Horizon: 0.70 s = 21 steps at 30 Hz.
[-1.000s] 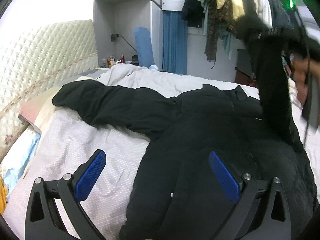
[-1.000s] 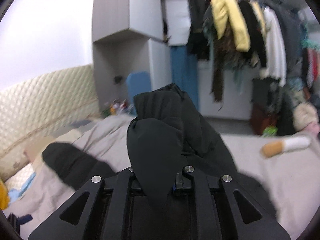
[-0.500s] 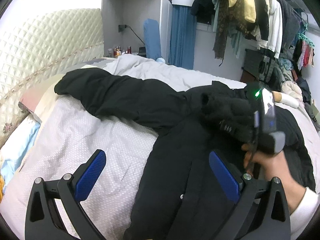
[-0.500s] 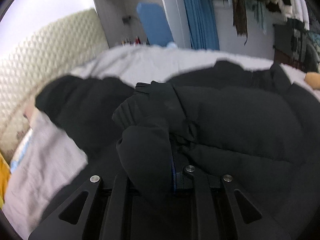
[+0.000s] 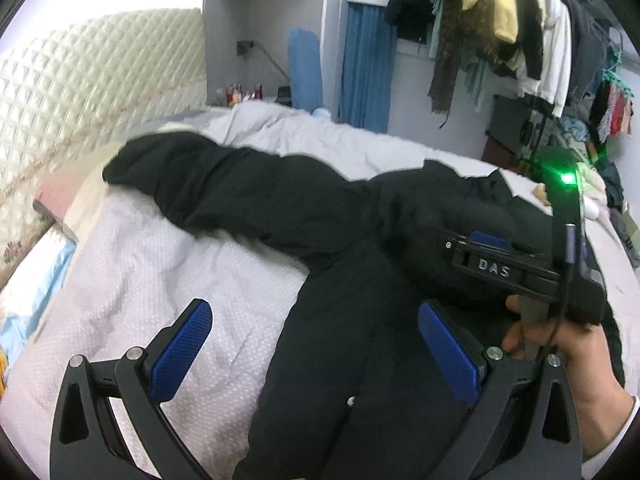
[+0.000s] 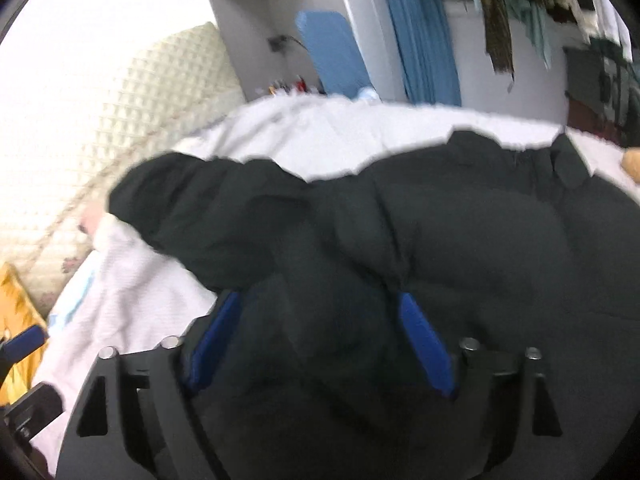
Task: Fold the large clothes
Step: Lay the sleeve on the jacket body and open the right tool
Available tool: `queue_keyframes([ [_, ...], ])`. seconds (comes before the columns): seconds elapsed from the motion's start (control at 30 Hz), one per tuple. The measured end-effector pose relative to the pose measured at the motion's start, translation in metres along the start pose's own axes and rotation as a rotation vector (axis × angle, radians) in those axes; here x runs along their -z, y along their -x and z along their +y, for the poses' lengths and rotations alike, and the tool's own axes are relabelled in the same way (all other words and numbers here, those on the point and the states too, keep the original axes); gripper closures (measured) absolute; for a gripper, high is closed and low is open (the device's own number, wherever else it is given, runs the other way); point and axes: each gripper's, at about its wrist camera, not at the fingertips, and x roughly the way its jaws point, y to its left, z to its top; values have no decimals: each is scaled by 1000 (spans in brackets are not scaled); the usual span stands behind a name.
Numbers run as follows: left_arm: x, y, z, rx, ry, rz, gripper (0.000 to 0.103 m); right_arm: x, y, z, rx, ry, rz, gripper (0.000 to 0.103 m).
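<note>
At the left of the left wrist view, my left gripper point(image 5: 316, 344) hangs with its 2 blue pads spread wide, holding nothing, over the white bedspread point(image 5: 168, 280). The black puffer jacket point(image 5: 360, 320) lies flat across the bed, filling the centre and lower right, 1 sleeve point(image 5: 224, 184) reaching toward the upper left. At the right, my right gripper point(image 6: 320, 340) sits on the jacket, its pads apart around bunched fabric without clamping it.

A home bedroom: quilted headboard point(image 5: 80, 92), made bed point(image 5: 168, 280), crowded clothes rail point(image 5: 520, 32).
</note>
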Motion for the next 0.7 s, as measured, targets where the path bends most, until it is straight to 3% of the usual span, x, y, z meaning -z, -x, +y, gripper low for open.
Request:
queue_keyframes([
  [0.47,-25,124,-27,91,-6,-119,0,-18,198,21,93,44,-193,19],
  [0.7,-20,190,-39,118,-28,-175,0,0,285,32,165,97,-313,8],
])
